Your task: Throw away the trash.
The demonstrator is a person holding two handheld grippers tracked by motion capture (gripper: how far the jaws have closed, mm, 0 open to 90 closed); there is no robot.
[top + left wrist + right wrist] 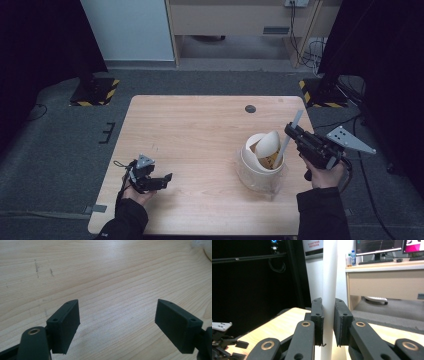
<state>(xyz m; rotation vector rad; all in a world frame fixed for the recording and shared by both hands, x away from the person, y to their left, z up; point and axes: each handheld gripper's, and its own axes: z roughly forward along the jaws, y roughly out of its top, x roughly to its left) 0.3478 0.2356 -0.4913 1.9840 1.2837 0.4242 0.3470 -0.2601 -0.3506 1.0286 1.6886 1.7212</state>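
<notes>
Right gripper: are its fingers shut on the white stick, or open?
Shut on it: the right gripper has both fingers pressed against the white stick.

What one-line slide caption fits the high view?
Right gripper clamps a white stick dipping into a white cup inside a clear container; left gripper rests open on the table.

lab or office: monitors (379,246), desk (384,277), black curtains (30,45).

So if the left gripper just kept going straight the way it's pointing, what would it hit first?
Probably the bare table: the open left gripper looks down along the wood with nothing between its jaws. The white bowl sits farther off toward the right; depth is hard to judge.
</notes>
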